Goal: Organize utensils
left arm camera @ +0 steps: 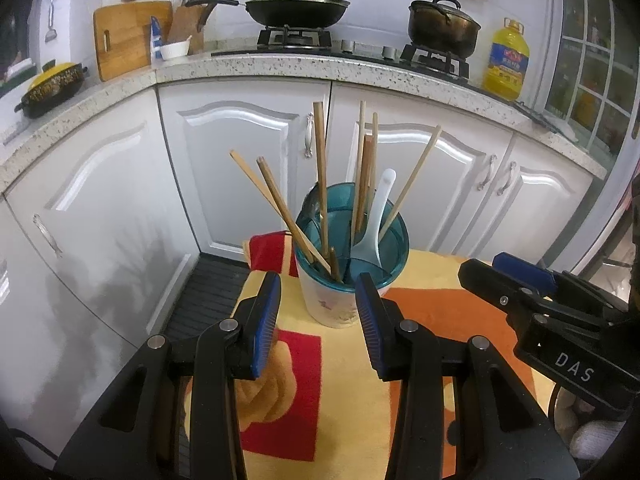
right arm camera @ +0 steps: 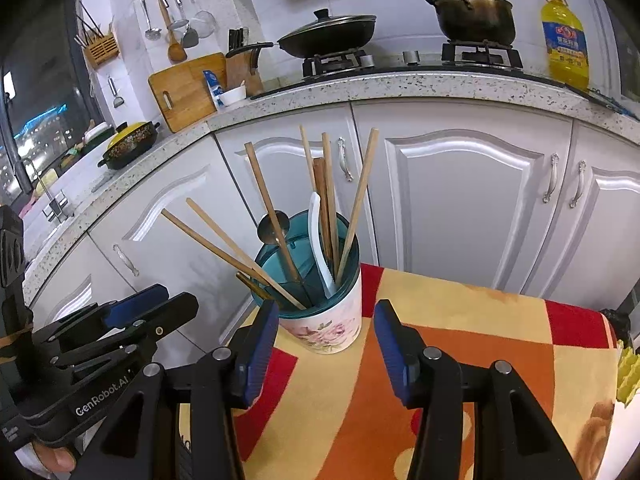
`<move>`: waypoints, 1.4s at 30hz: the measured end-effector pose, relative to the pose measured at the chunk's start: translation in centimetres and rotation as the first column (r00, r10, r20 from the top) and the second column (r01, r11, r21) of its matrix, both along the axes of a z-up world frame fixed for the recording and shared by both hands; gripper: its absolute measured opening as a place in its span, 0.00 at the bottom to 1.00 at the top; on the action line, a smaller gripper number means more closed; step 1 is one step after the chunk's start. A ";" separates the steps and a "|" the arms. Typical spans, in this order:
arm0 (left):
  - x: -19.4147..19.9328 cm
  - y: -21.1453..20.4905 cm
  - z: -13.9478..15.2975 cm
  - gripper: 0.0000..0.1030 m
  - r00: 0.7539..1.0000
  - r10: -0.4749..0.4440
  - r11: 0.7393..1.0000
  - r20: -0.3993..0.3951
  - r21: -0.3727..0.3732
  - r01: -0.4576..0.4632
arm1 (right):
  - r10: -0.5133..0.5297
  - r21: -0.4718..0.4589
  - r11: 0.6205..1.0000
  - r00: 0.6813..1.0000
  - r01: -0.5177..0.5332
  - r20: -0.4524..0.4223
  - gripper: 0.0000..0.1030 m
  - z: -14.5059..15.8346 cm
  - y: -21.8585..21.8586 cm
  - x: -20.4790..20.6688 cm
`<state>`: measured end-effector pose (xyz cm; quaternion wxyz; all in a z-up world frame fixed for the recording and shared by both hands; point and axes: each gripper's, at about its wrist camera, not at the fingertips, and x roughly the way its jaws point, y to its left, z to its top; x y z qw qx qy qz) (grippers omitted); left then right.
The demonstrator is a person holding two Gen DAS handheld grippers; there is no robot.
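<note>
Both black blue-padded tongs, left gripper (left arm camera: 318,312) and right gripper (right arm camera: 326,334), hang released and empty, apparently done loading. Just ahead of them stands the floral white teal-lined utensil cup (left arm camera: 334,300), holding wooden chopsticks (left arm camera: 320,168) upright beside a white plastic spoon (left arm camera: 374,224).

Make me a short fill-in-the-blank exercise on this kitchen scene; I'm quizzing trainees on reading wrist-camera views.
1. The chopsticks stand in a holder with a ____ rim.
2. The white rice paddle stands ____ the holder.
3. The holder sits on a patterned ____.
4. Both grippers hold ____.

Missing words: teal; inside; cloth; nothing
</note>
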<state>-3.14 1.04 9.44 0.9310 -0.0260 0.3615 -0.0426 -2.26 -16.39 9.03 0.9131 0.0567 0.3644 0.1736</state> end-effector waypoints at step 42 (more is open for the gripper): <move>-1.1 -0.5 1.3 0.37 0.994 0.050 0.994 0.094 0.089 -0.059 | 0.010 -0.023 1.000 1.000 -0.009 0.021 0.53 1.1 0.7 -0.4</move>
